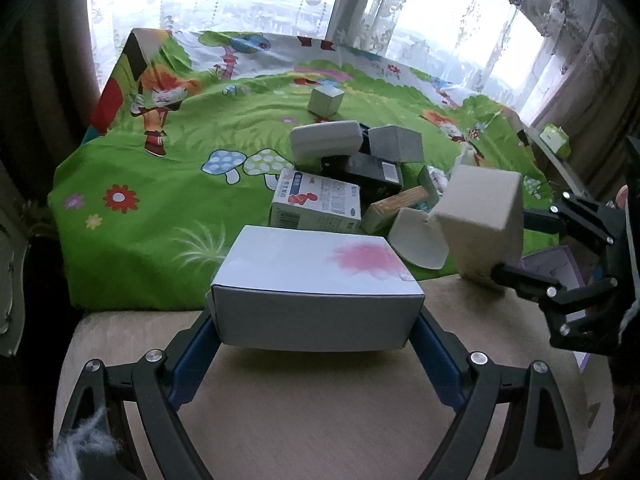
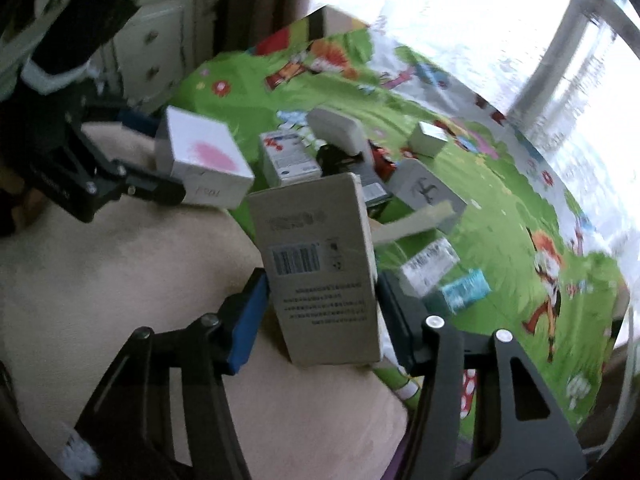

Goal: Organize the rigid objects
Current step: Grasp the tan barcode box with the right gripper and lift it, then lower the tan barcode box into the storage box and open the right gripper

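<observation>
My left gripper is shut on a white box with a pink flower print, gripping its two short ends and holding it just over the beige cushion. The right wrist view has that box at the upper left, in the left gripper. My right gripper is shut on a tall beige carton with a barcode, its blue pads pressed against the sides. In the left wrist view this carton hangs tilted at the right, in the right gripper.
A pile of boxes lies on the green cartoon sheet: a medicine box, a grey case, a dark box and a small box farther back. A white dresser stands at the left, and windows are behind.
</observation>
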### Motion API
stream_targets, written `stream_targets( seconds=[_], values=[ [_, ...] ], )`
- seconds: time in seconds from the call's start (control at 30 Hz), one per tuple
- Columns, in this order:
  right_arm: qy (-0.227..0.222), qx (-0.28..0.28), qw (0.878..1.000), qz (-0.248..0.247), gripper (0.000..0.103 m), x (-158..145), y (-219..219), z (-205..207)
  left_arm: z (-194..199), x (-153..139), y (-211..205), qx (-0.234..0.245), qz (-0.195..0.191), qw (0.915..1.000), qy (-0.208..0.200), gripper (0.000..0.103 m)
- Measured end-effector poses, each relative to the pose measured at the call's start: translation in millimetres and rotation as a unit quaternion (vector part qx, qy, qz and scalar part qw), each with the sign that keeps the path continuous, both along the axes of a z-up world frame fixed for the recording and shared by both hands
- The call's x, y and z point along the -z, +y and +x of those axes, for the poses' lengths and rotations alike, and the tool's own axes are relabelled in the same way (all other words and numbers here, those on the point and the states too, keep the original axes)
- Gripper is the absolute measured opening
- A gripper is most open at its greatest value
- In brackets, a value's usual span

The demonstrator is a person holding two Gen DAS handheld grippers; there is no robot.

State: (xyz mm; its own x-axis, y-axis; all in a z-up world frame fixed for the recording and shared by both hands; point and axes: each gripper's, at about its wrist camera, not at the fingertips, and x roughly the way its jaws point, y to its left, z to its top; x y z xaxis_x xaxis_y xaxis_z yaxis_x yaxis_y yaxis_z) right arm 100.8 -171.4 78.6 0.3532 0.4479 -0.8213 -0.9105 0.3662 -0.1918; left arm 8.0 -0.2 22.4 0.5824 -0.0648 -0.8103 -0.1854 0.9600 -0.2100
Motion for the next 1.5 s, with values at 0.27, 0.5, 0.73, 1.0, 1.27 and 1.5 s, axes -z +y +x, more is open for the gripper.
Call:
stream_targets(
  seconds=[0.27, 0.5, 0.73, 1.0, 1.27, 1.5],
  values=[
    [0.037, 0.078, 0.994, 0.067, 0.056, -11.5, -39.2, 2.7, -4.3, -8.2, -17.6, 0.01, -0.009, 0.9998, -0.018, 0.092],
    [0.055, 0.15, 0.981, 0.112, 0.055, -23.5, -78.8, 7.6, 2.2, -13.6, -44.3, 0.041, -0.01, 0.9988, -0.025, 0.092],
    [0.066, 0.22, 0.965, 0.125, 0.055, -24.7, -128.4, 10.3, 9.9, -17.0, -75.5, 0.077, -0.009, 0.9966, -0.027, 0.092],
    [0.08, 0.337, 0.93, 0.124, 0.055, -19.9, -203.3, 14.6, 19.9, -21.9, -120.1, 0.131, -0.006, 0.991, -0.028, 0.092],
    [0.083, 0.427, 0.893, 0.114, 0.056, -13.1, -265.0, 17.2, 31.8, -25.7, -171.7, 0.19, -0.003, 0.9815, -0.025, 0.092],
    [0.077, 0.488, 0.864, 0.101, 0.055, -7.7, -297.9, 20.4, 39.6, -27.7, -223.4, 0.251, -0.003, 0.9678, -0.022, 0.092]
  ],
)
